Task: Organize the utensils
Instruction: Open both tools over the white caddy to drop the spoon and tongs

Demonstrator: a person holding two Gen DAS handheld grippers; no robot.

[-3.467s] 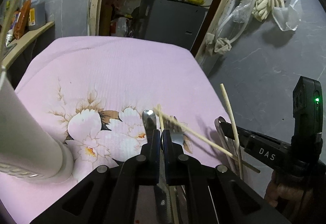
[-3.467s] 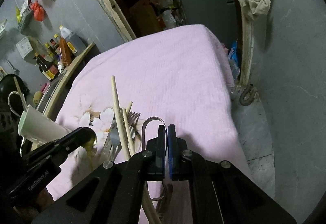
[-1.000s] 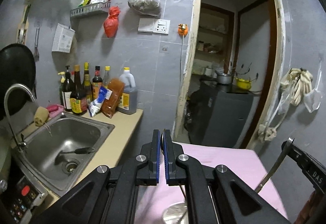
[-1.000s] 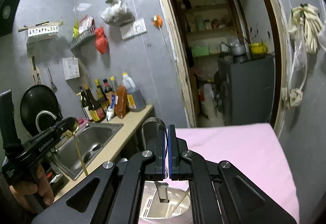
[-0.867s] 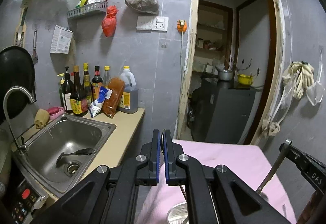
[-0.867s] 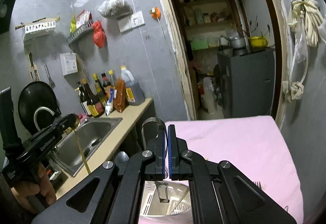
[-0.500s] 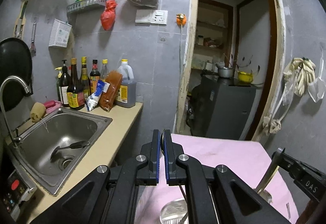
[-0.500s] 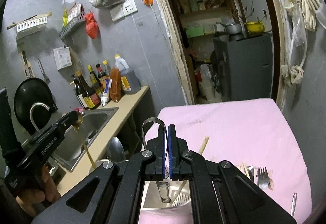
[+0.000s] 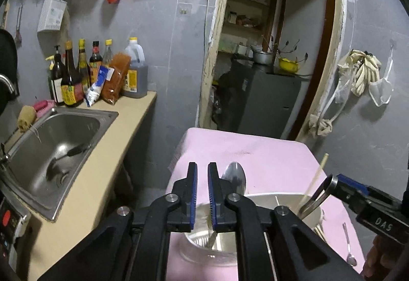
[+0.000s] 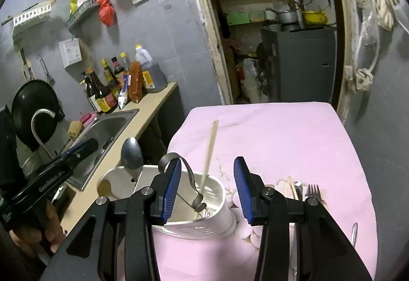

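A white utensil holder (image 10: 204, 219) stands on the pink flowered tablecloth (image 10: 281, 132); it also shows in the left wrist view (image 9: 286, 200). In it stand a steel spoon (image 10: 131, 157), a chopstick (image 10: 210, 150) and a looped metal utensil (image 10: 188, 180). My right gripper (image 10: 207, 186) is open just above the holder, the looped utensil leaning by its left finger. My left gripper (image 9: 202, 194) is slightly open and empty above the holder. A fork (image 10: 314, 191), chopsticks (image 10: 291, 187) and a small spoon (image 9: 349, 246) lie on the cloth to the right.
A steel sink (image 9: 51, 148) and a counter with sauce bottles (image 9: 76, 73) lie to the left. A doorway with a grey cabinet (image 9: 265, 99) is behind the table. Gloves and a mask hang on the right wall (image 9: 365, 76).
Both grippers have opened. The spoon from the left gripper and the looped utensil from the right gripper now stand in the holder. Both views tilted down toward the table.
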